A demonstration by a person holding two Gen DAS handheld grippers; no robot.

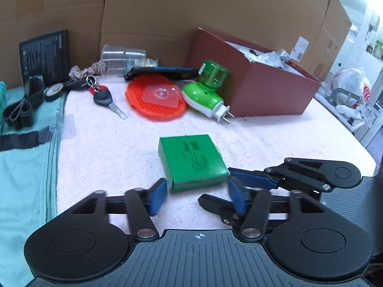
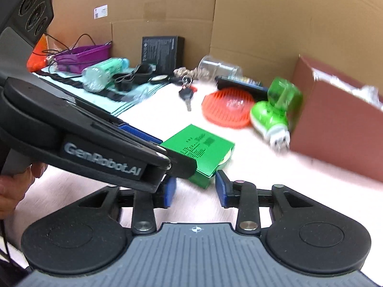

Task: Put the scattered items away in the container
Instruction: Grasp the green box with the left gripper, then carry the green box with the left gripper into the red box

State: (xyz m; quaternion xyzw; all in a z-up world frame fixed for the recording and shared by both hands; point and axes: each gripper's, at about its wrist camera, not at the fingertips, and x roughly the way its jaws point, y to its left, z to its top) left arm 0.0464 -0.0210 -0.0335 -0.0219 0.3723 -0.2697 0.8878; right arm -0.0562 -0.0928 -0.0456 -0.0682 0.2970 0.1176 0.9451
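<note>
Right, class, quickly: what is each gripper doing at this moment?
Left gripper: open, fingers either side of the green box, not pressing on it.
Right gripper: open, holding nothing, just short of the box.

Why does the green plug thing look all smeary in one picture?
Right wrist view: motion blur smears the green plug-in and the red box. Left wrist view: both sharper, the fisheye bends the edges, and bright glare washes out the top right corner.

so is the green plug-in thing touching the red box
Cannot tell. In the left wrist view the green plug-in device sits right against the red box with no clear gap or contact; the right wrist view is blurred there.
</note>
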